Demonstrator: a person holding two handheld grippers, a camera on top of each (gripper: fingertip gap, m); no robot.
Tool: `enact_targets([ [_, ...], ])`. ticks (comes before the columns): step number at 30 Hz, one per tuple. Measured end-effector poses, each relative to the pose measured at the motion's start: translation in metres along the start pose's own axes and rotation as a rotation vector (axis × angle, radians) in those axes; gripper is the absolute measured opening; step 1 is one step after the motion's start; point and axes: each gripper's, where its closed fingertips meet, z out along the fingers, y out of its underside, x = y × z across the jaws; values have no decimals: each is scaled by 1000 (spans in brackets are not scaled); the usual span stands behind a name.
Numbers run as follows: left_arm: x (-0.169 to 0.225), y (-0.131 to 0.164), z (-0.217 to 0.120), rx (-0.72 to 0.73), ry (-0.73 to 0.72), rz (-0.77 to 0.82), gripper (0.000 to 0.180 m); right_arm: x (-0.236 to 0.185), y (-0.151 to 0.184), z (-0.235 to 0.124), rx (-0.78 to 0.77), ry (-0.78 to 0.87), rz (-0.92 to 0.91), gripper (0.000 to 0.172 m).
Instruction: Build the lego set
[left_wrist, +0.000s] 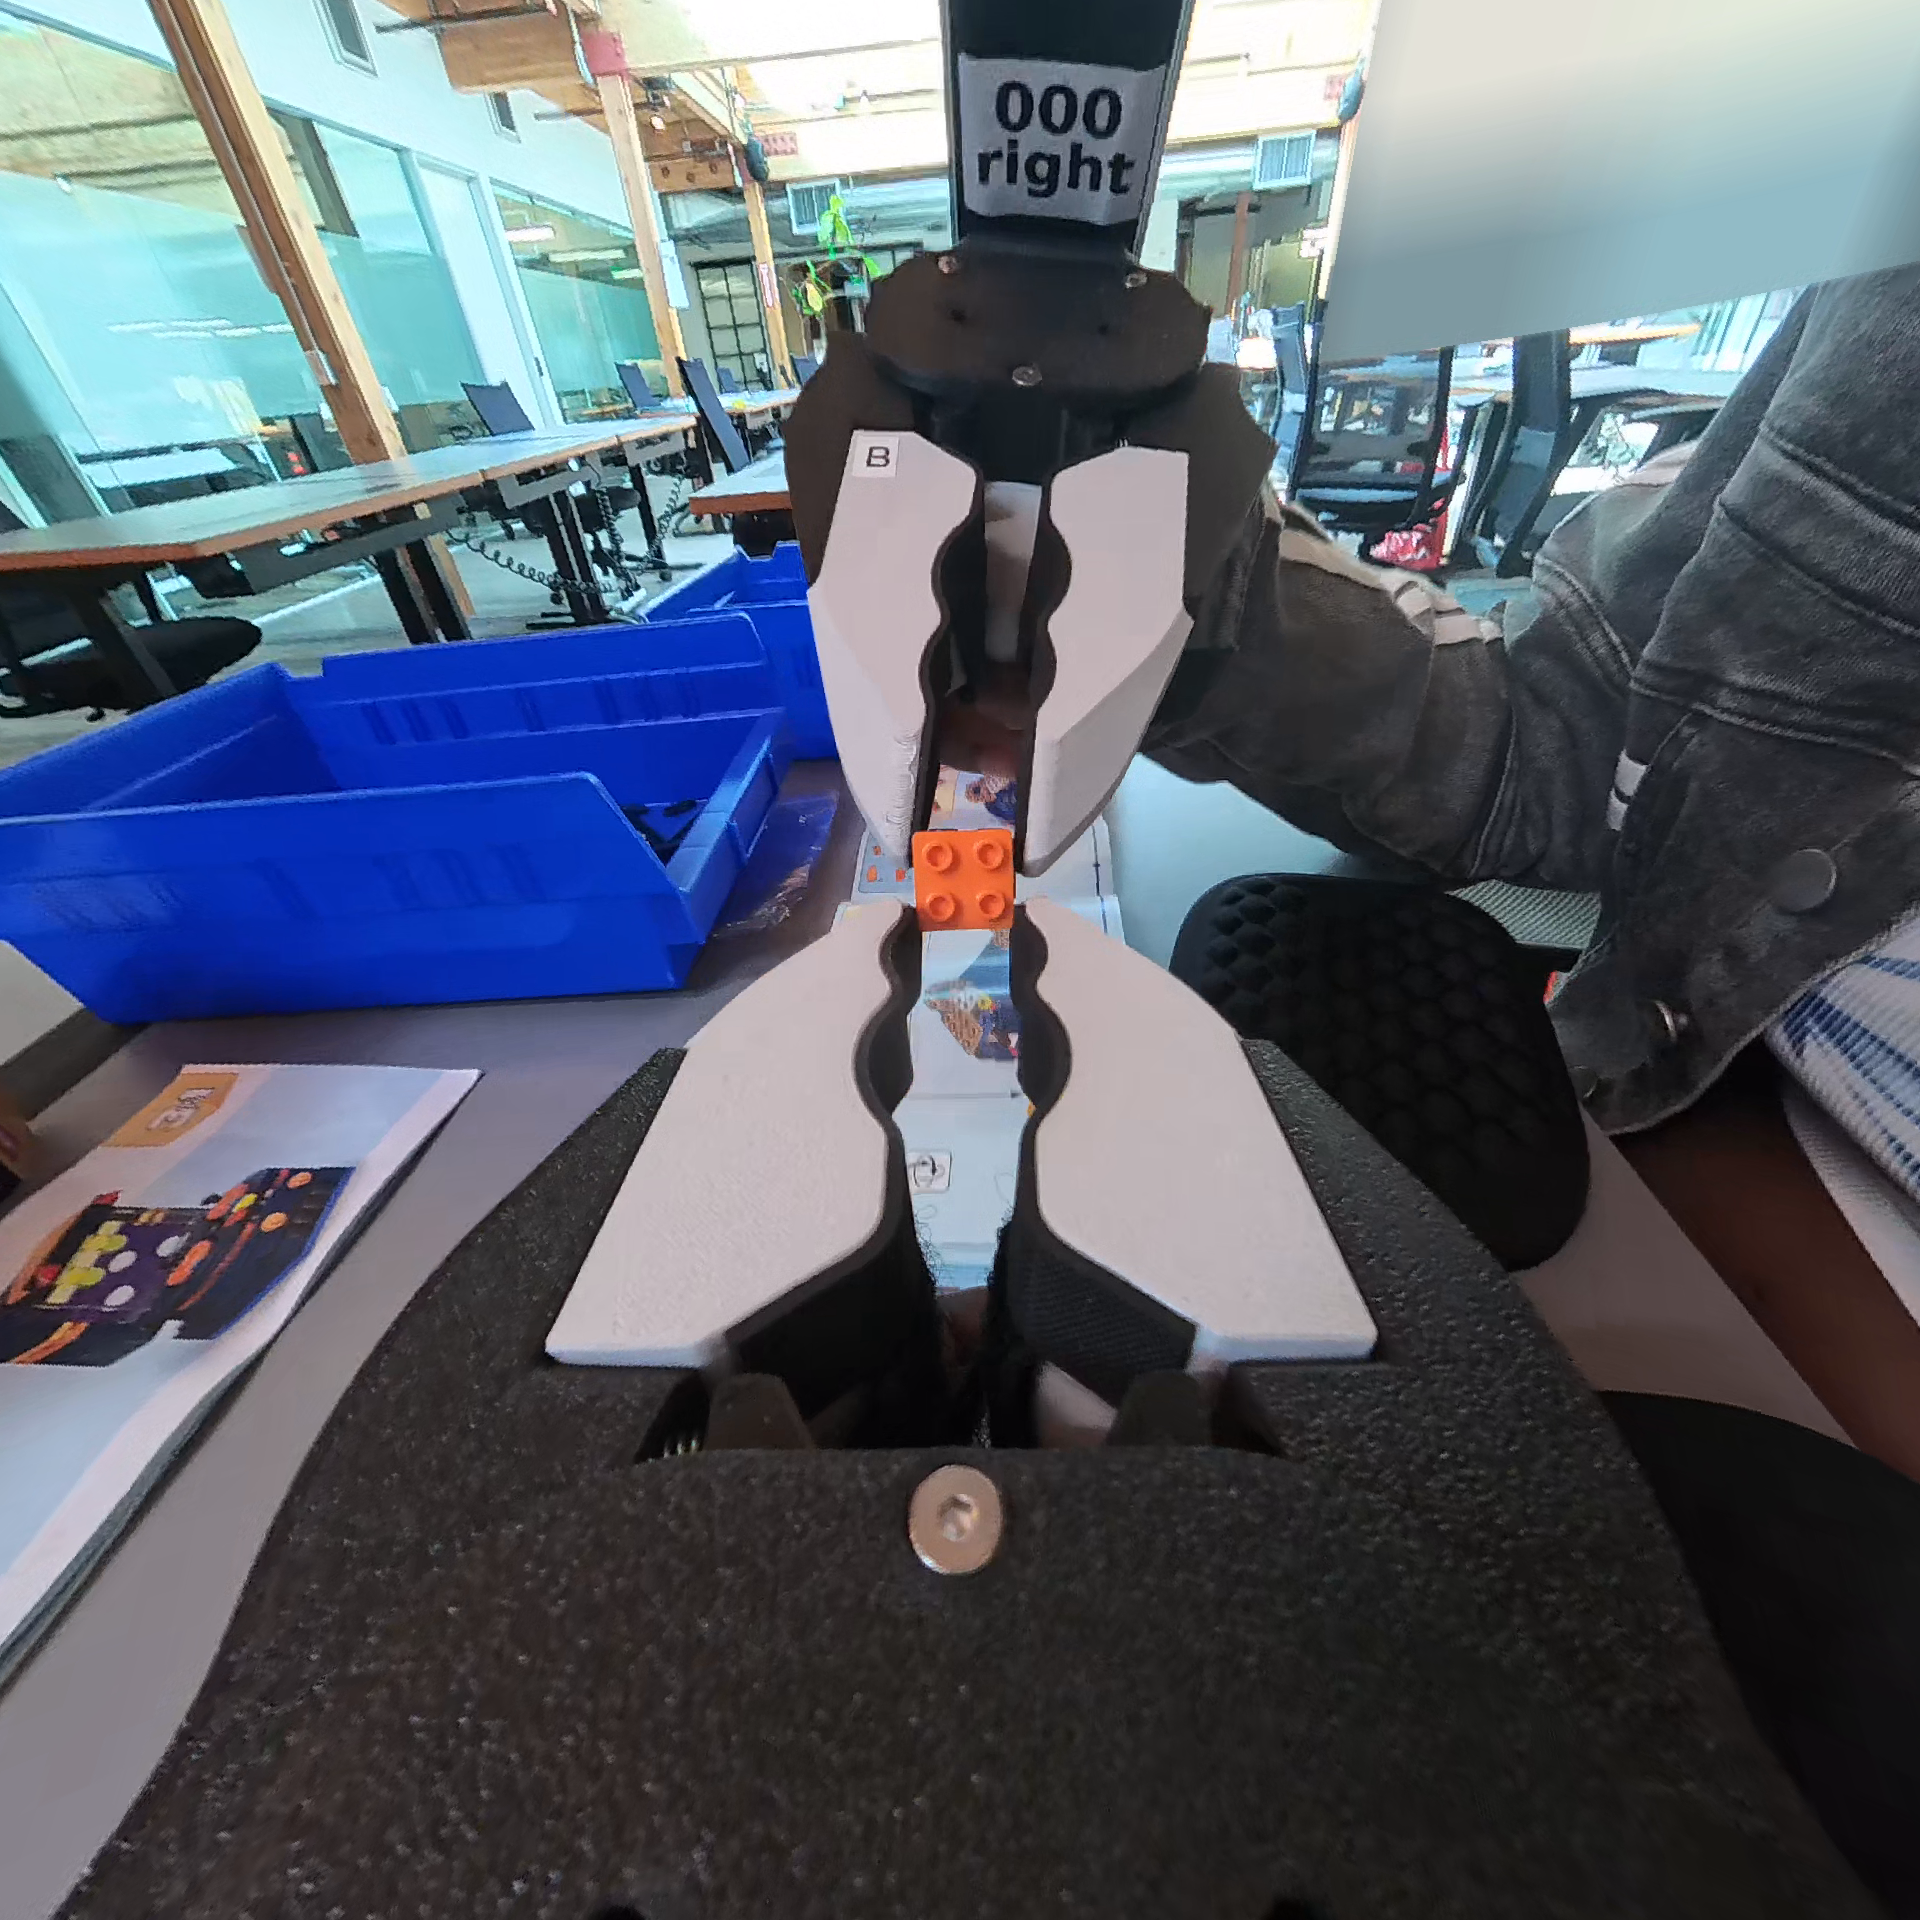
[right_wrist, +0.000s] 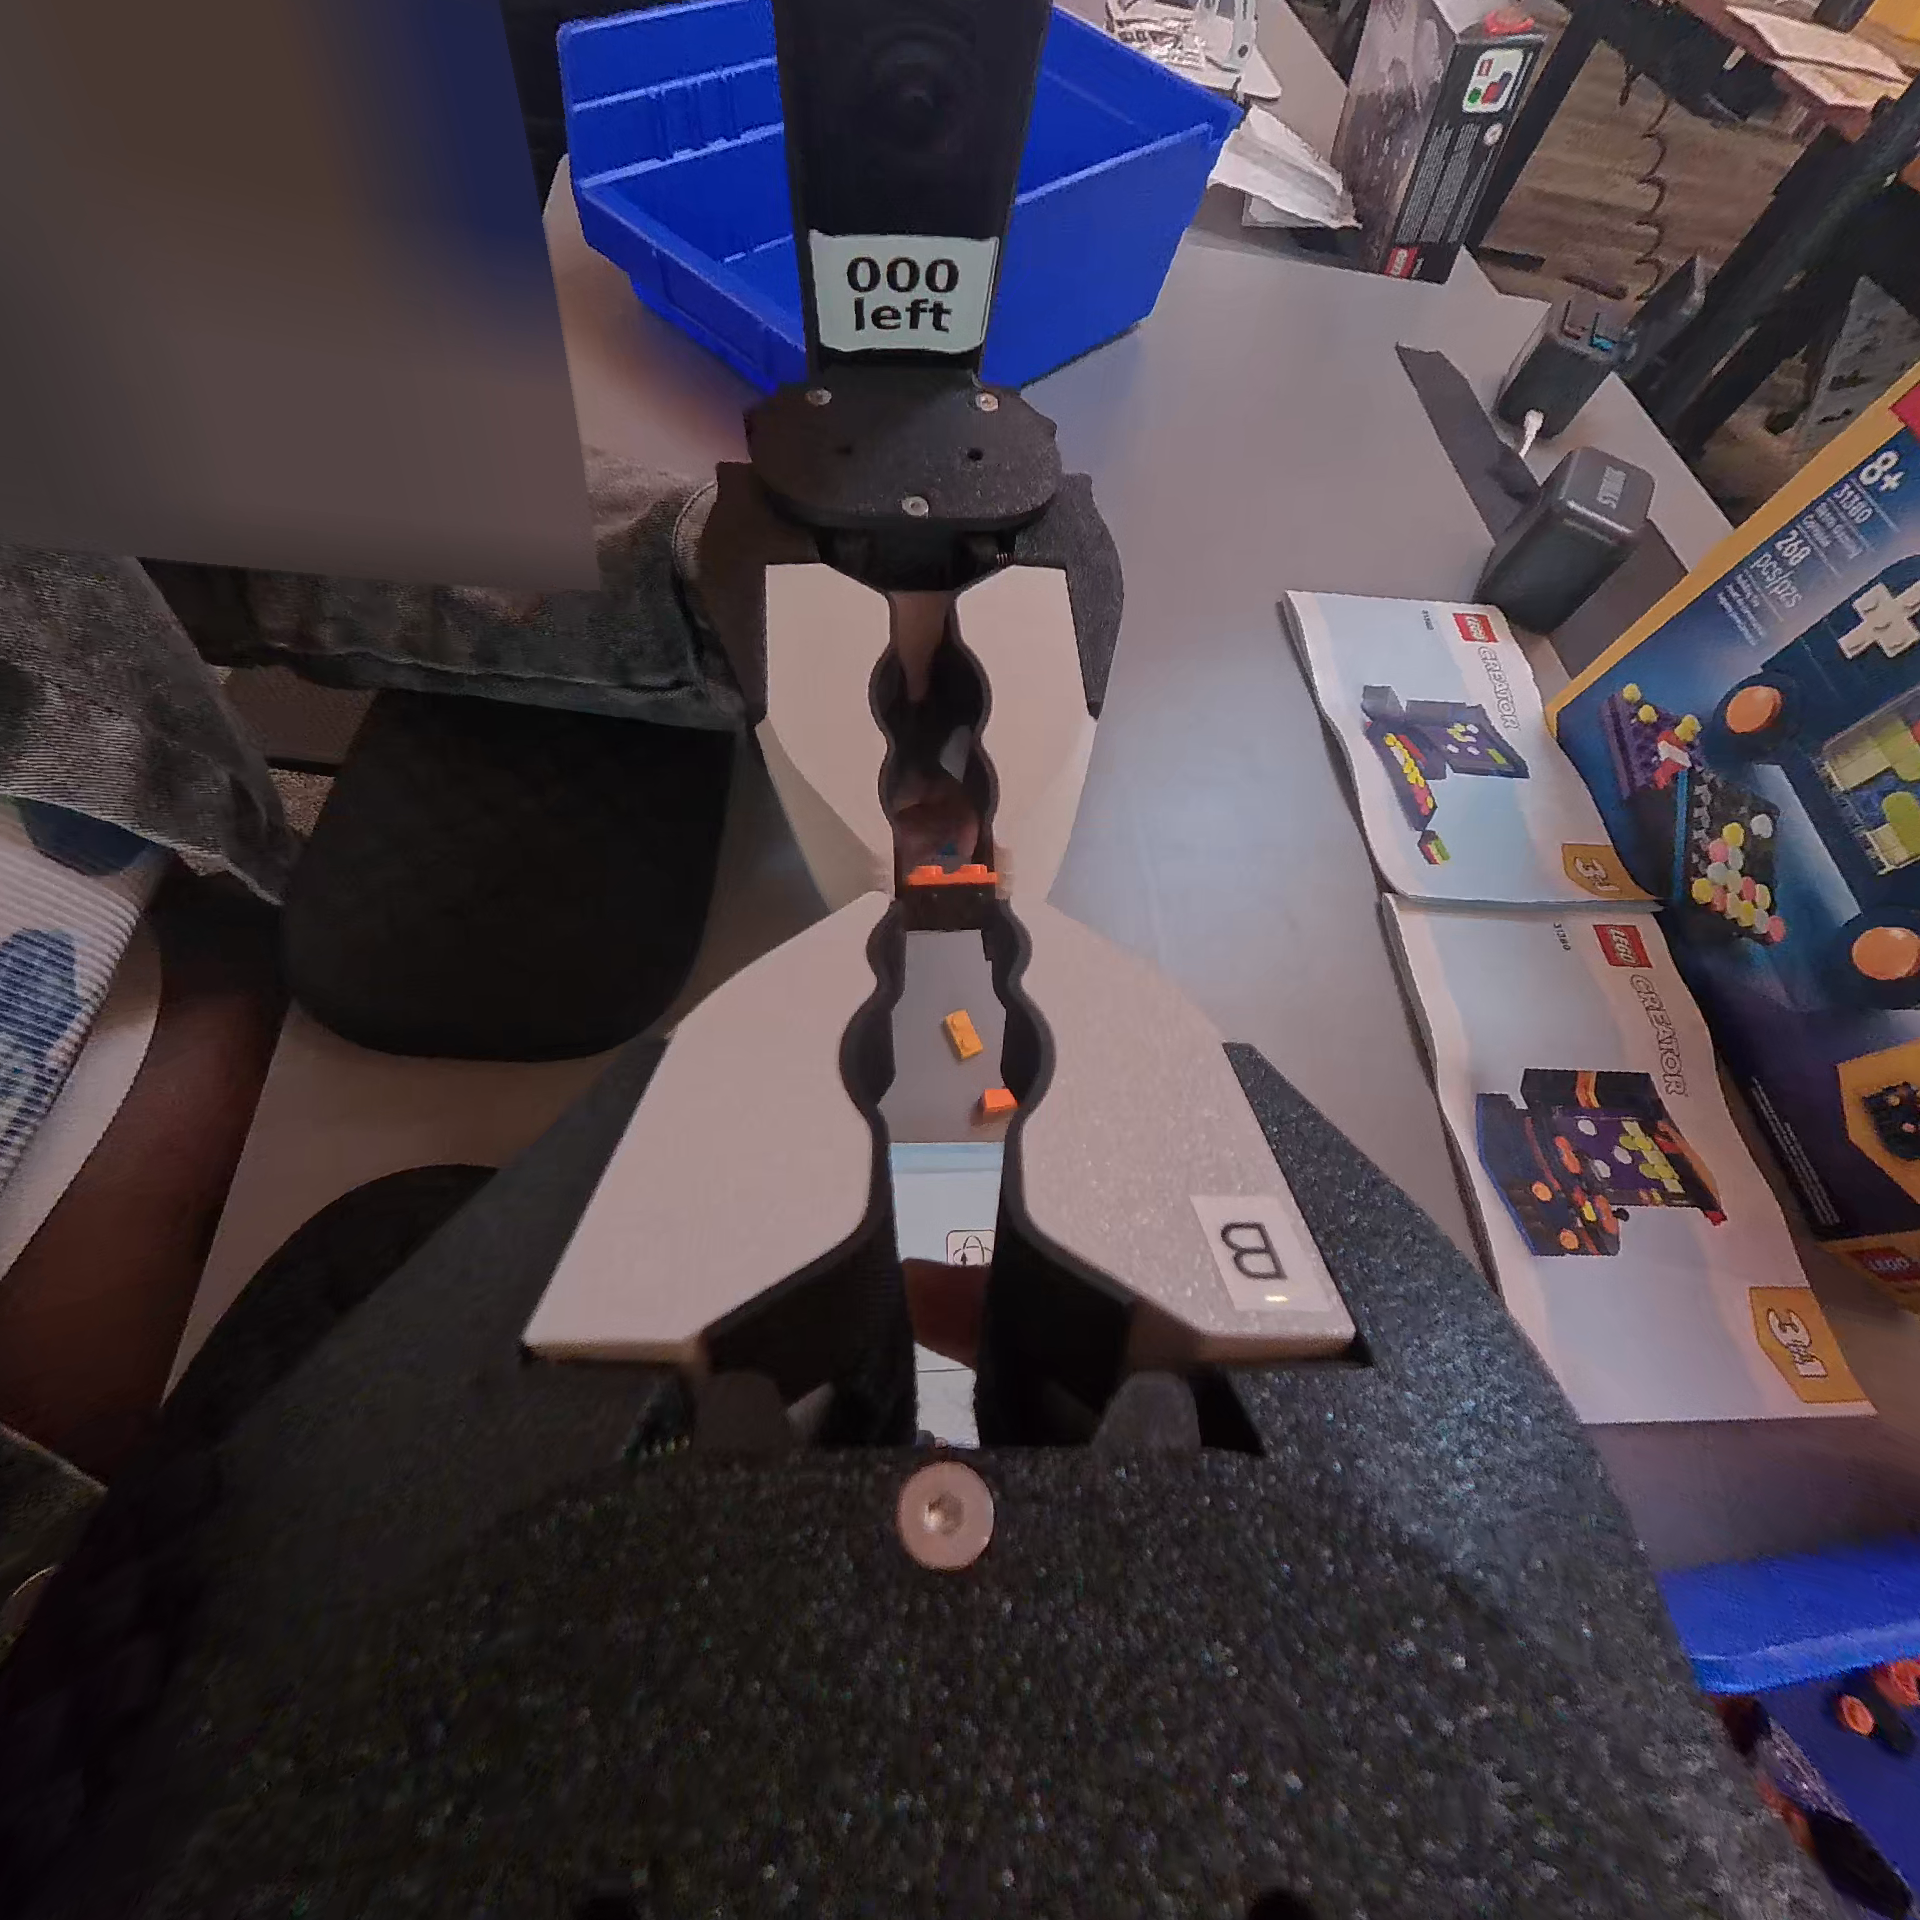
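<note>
My two grippers meet tip to tip above the grey table (right_wrist: 1247, 436). An orange two-by-two plate (left_wrist: 963, 878) sits between the tips with its studs facing the left wrist camera. In the right wrist view the orange plate (right_wrist: 948, 879) shows edge-on, stuck on a dark brick (right_wrist: 945, 912). My right gripper (right_wrist: 948, 920) is shut on the dark brick. My left gripper (left_wrist: 963, 916) is shut on the orange plate's edge. The right gripper (left_wrist: 966, 847) comes down from above in the left wrist view, and the left gripper (right_wrist: 948, 868) does the same in the right wrist view.
Blue bins (left_wrist: 343, 883) stand at the left; another blue bin (right_wrist: 1091, 187) is behind. Two instruction booklets (right_wrist: 1455, 748) (right_wrist: 1590, 1164) and a toy box (right_wrist: 1787, 831) lie at the right. Two loose orange pieces (right_wrist: 963, 1036) lie on the table. A person's dark sleeve (left_wrist: 1455, 675) holds the right gripper. Only a small space, under 4 cm, lies between the two pairs of fingers.
</note>
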Motion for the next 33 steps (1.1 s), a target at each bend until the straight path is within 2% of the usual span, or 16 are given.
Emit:
enact_targets([
  [8, -2, 7, 0, -41, -9, 10, 15, 1, 7, 4, -23, 9, 13, 16],
  [11, 0, -3, -2, 26, 1, -15, 15, 0, -4, 1, 49, -4, 41, 16],
  [14, -4, 2, -2, -21, -24, -7, 15, 3, 1, 4, 1, 21, 4, 16],
  [16, -5, -13, -5, 80, -6, -93, 15, 6, -15, -1, 91, 53, -88, 17],
  [17, -3, -28, -9, 175, 31, -162, 16, 4, -30, -7, 192, 60, -160, 20],
  [18, -3, -42, -15, 275, 70, -246, 16, 2, -44, -16, 296, 73, -226, 30],
  [20, -5, -61, -30, 448, 167, -416, 15, -4, -63, -32, 474, 130, -345, 33],
  [21, -7, -66, -34, 513, 205, -482, 15, -3, -66, -34, 503, 179, -400, 33],
  [22, -6, -70, -37, 565, 243, -520, 15, -6, -65, -30, 492, 195, -443, 29],
  [23, -5, -68, -34, 557, 256, -540, 15, -7, -62, -22, 469, 185, -440, 24],
  [25, -4, -58, -24, 475, 229, -511, 15, 1, -45, -9, 392, 163, -403, 26],
  [27, -8, -57, -27, 460, 181, -477, 15, 14, -29, -15, 381, 162, -356, 19],
  [31, -19, -59, -36, 464, 89, -421, 15, 18, 24, -12, 174, -2, -173, 10],
  [33, -25, -56, -37, 455, 44, -402, 15, 8, 36, 1, 117, -57, -165, 12],
])
